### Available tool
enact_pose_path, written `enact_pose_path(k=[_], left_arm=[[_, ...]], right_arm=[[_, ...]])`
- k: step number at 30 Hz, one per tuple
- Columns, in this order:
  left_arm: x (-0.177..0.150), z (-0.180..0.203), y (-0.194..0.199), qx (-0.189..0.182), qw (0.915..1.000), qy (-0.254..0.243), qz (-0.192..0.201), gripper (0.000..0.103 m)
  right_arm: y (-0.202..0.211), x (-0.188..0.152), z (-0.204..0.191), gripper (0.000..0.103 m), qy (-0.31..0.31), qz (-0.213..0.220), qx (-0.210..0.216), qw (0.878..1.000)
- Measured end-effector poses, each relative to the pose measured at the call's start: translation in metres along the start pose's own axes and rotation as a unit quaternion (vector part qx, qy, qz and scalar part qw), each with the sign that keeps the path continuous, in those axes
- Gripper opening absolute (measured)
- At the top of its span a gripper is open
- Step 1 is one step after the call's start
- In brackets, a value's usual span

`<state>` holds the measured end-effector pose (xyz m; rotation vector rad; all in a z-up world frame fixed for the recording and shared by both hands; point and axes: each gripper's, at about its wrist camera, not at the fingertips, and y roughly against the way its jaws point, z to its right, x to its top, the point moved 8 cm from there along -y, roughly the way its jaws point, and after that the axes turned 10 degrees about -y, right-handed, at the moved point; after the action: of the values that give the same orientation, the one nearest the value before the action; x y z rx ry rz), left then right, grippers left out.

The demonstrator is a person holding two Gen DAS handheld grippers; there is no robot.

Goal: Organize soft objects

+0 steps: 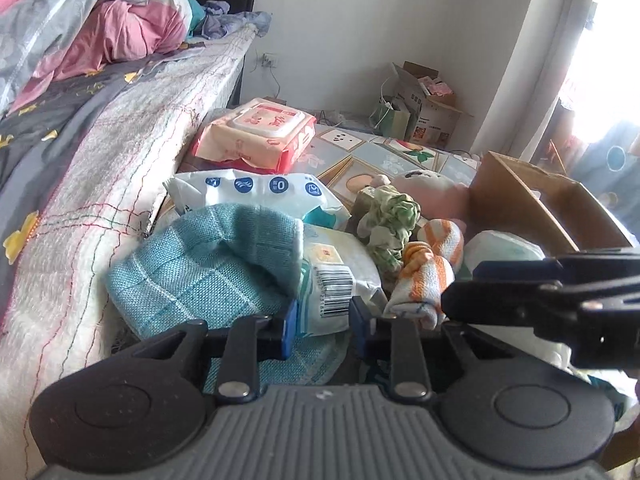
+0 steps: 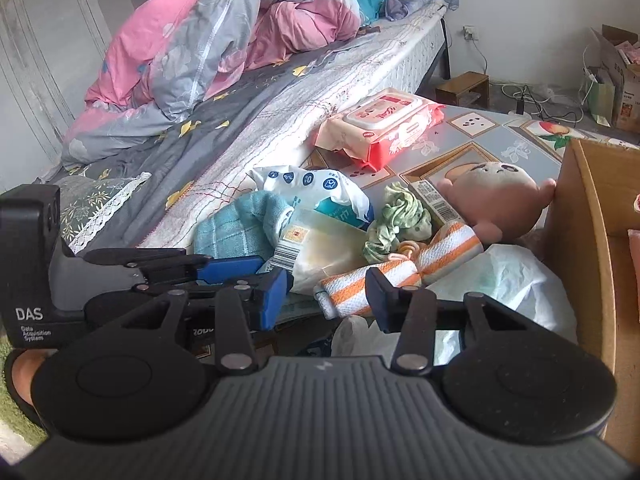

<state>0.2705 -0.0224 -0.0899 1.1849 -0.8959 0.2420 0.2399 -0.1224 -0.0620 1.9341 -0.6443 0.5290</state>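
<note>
Left tool (image 1: 320,320) clamps the barcoded packet (image 1: 340,280) (beside teal cloth (image 1: 200,268)); right tool (image 2: 326,296) apart.

A bed (image 2: 280,92) fills the view from nine to twelve o'clock, its grey star-print sheet (image 2: 224,120) carrying a crumpled pink and grey duvet (image 2: 224,28) near eleven o'clock. Against the white wall (image 1: 360,20) at one o'clock stands an open carton (image 1: 432,100) with a pale green paper bag (image 1: 394,114) just beside it. A wall socket (image 2: 471,32) with a trailing cable sits beyond the bed's far corner, above a small wooden stool (image 2: 464,87).
</note>
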Motion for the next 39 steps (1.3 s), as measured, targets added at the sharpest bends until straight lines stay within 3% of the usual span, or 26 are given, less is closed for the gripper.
enact_pose_path(k=[5,11,15,21,27,30,32,37,39], left_arm=[[0.001,-0.006,0.003,-0.013,0.9995,0.027,0.005,0.016],[0.012,-0.002,0.025,-0.02,0.998,0.053,0.027,0.007],[0.028,0.004,0.054,-0.017,0.9969,0.047,0.06,0.005],[0.046,0.003,0.094,-0.024,0.9947,0.063,0.077,0.005],[0.056,0.007,0.105,-0.042,0.9942,0.073,0.067,0.005],[0.054,0.011,0.1,-0.049,0.9944,0.079,0.05,0.005],[0.053,0.015,0.099,-0.054,0.9942,0.083,0.043,0.005],[0.053,0.028,0.102,-0.073,0.9929,0.086,0.039,0.005],[0.054,0.032,0.105,-0.08,0.9924,0.085,0.038,0.005]], right_arm=[[-0.003,-0.005,0.002,0.043,-0.014,-0.002,0.005,1.0],[0.003,-0.009,0.008,0.043,-0.031,0.0,0.007,1.0],[0.013,-0.01,0.009,0.043,-0.037,0.009,0.01,0.999],[0.03,-0.009,0.007,0.044,-0.041,0.026,0.03,0.998],[0.041,-0.011,-0.037,0.046,0.055,0.047,0.065,0.995],[0.044,-0.012,-0.061,0.068,0.129,0.073,0.059,0.987],[0.043,-0.012,-0.072,0.077,0.172,0.089,0.042,0.98],[0.027,-0.016,-0.081,0.077,0.256,0.111,-0.035,0.96],[0.022,-0.019,-0.078,0.065,0.274,0.119,-0.066,0.952]])
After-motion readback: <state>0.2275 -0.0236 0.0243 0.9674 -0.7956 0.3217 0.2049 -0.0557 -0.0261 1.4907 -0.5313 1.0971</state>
